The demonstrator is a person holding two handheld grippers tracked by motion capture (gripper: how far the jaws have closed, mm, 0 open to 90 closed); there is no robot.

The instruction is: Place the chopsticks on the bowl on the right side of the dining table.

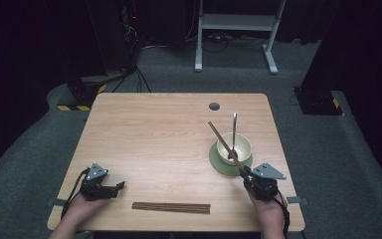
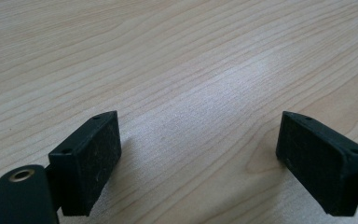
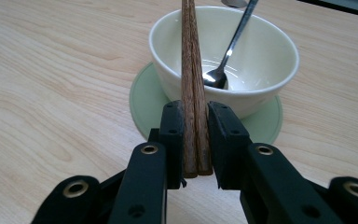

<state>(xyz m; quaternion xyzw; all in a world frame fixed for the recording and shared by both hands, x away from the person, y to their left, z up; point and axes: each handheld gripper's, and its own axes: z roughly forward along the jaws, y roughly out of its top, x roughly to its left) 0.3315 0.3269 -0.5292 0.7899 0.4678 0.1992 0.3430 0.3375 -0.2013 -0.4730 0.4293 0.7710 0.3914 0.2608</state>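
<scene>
My right gripper (image 1: 248, 175) (image 3: 196, 135) is shut on a pair of dark wooden chopsticks (image 1: 225, 143) (image 3: 191, 60), which slant up and away over a cream bowl (image 1: 242, 143) (image 3: 265, 60). The bowl stands on a pale green saucer (image 1: 218, 164) (image 3: 142, 98) at the table's right and holds a metal spoon (image 1: 234, 128) (image 3: 235, 39) leaning on its far rim. A second pair of chopsticks (image 1: 171, 207) lies flat near the front edge. My left gripper (image 1: 120, 185) (image 2: 198, 158) rests open on the table at the front left, nothing between its pads.
The light wooden table (image 1: 154, 134) has a round cable hole (image 1: 214, 106) near its far edge. Beyond it are grey carpet, a white desk frame (image 1: 236, 30) and dark stands with cables.
</scene>
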